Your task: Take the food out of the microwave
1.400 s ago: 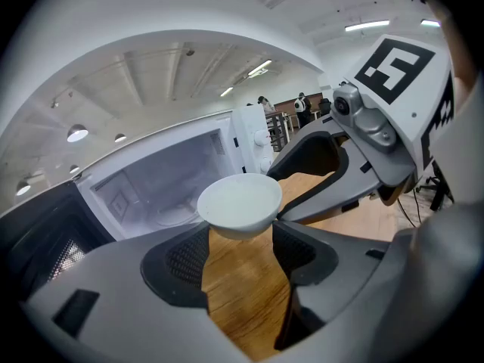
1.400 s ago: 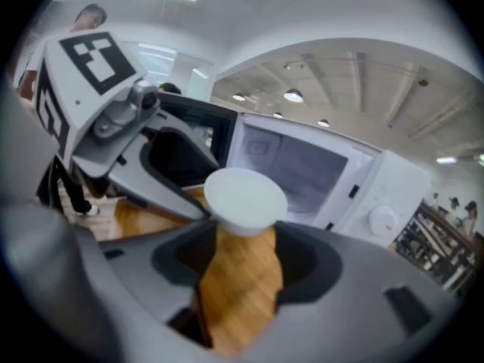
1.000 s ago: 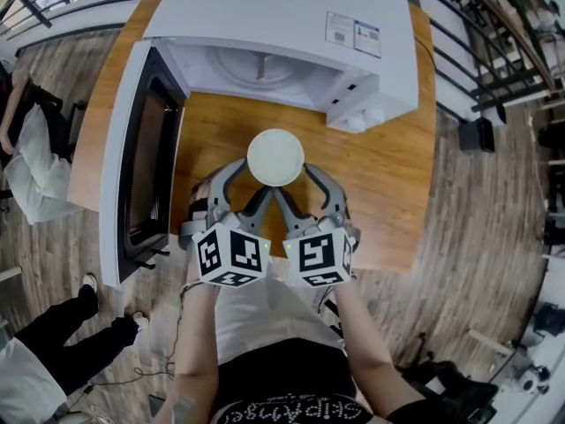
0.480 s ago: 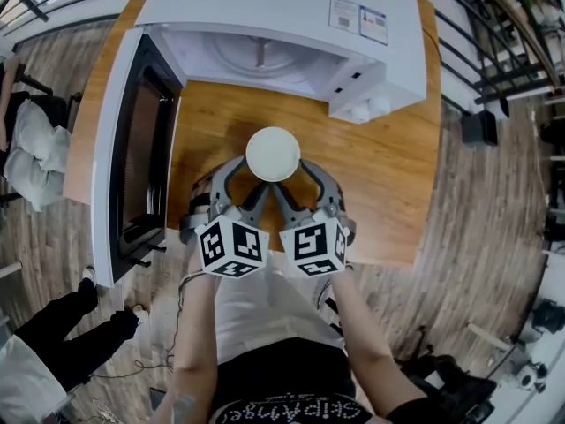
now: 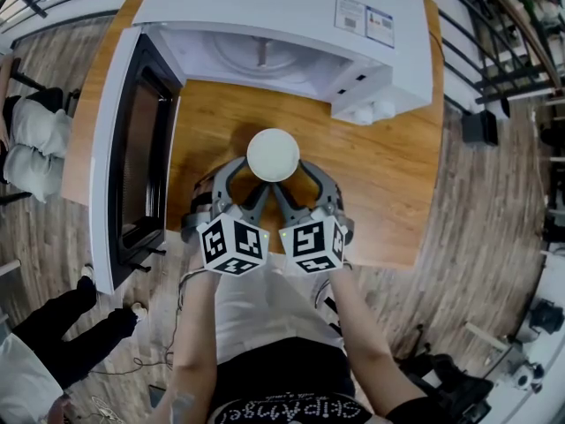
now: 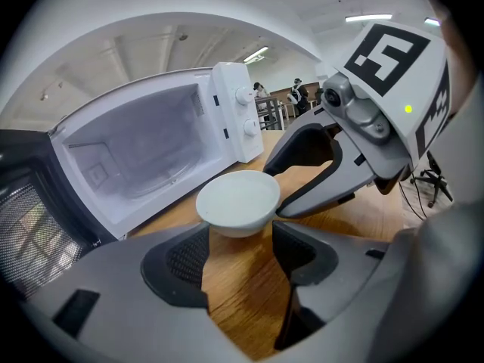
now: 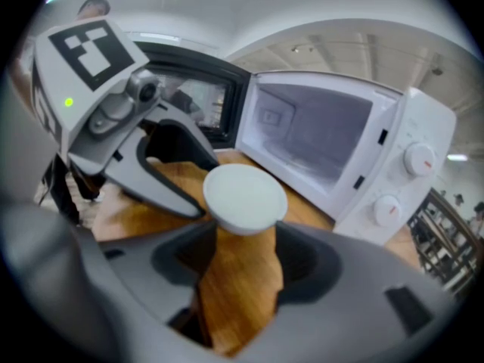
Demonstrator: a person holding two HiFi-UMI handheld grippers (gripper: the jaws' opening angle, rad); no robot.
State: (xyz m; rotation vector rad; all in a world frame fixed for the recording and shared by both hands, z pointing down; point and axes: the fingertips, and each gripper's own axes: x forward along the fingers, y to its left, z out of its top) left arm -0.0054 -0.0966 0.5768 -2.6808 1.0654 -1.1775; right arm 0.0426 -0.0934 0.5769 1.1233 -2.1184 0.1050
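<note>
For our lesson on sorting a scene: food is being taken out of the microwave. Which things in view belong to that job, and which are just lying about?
Belong to the job:
white bowl, held outside the microwave by the left gripper and right gripper; open microwave door; wooden table.

Lying about:
black box on the floor; metal railing; bystander's legs.

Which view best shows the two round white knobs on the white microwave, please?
The right gripper view: the two round white knobs face it, large and near. The left gripper view shows them smaller; the head view only from above, as bumps.
</note>
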